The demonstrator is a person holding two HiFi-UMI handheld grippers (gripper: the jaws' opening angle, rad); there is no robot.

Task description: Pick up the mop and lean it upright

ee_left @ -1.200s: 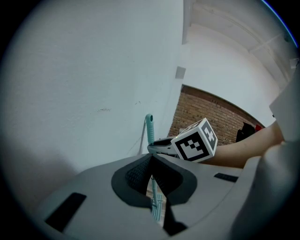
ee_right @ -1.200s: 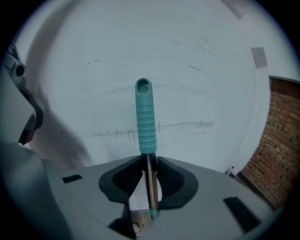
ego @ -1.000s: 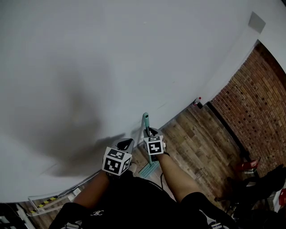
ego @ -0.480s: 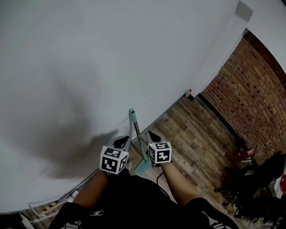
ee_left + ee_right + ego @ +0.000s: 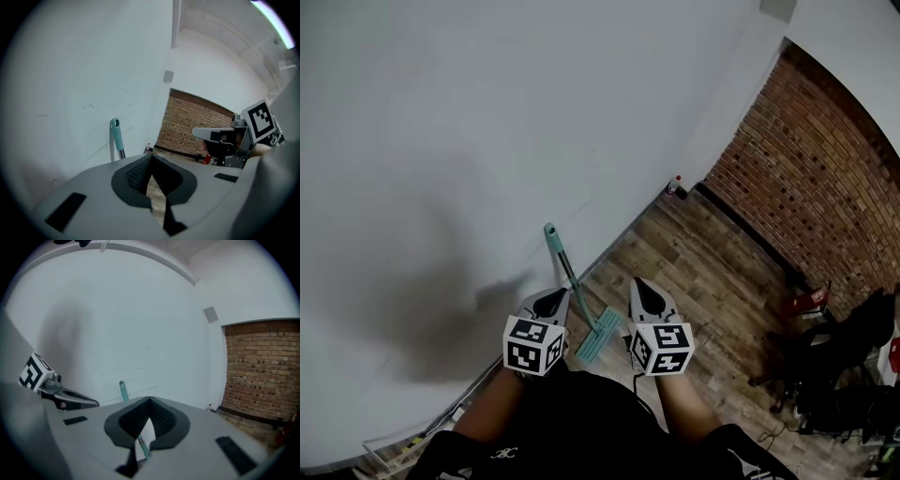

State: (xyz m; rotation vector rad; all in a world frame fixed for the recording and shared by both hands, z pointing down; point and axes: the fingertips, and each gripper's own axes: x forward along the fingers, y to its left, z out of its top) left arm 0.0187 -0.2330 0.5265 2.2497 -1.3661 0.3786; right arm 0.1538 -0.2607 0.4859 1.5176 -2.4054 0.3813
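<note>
Both the left gripper (image 5: 555, 298) and the right gripper (image 5: 641, 287) are clenched on nothing, and between them the mop (image 5: 597, 336) leans against the white wall (image 5: 487, 141), probably light and stiff, its smooth pole best taken mid-handle.
</note>
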